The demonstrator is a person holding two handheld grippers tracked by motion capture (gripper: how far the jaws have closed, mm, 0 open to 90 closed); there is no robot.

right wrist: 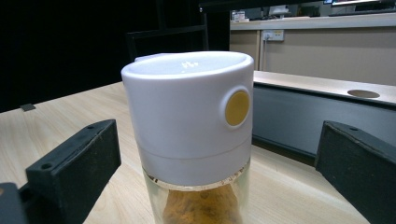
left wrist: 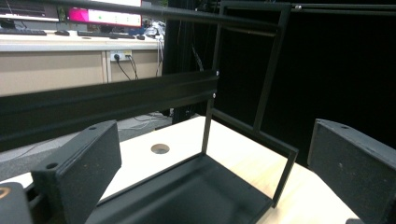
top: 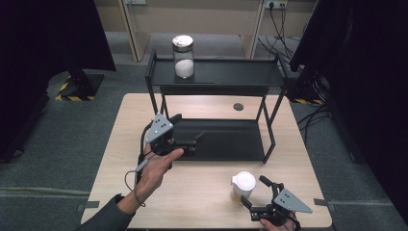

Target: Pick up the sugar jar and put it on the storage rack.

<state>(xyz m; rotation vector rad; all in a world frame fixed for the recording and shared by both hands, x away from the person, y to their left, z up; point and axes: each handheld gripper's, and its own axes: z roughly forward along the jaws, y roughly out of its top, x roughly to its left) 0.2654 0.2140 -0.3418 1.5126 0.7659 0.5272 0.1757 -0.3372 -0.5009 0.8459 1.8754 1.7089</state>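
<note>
A jar with a white cap (top: 244,183) and orange-brown contents stands on the table near the front right. My right gripper (top: 254,191) is open around it, a jaw on each side and neither touching. In the right gripper view the jar (right wrist: 191,121) stands close between the jaws of the right gripper (right wrist: 210,182), a yellow button (right wrist: 237,108) on its cap. My left gripper (top: 190,128) is open and holds nothing at the left end of the black rack's lower shelf (top: 231,142). The left gripper (left wrist: 210,186) looks across that shelf (left wrist: 187,196).
A glass jar of white powder with a silver lid (top: 183,57) stands on the rack's top shelf (top: 231,72). The wooden table (top: 192,187) has a round hole (top: 238,107) behind the rack. Dark curtains and cables flank the table.
</note>
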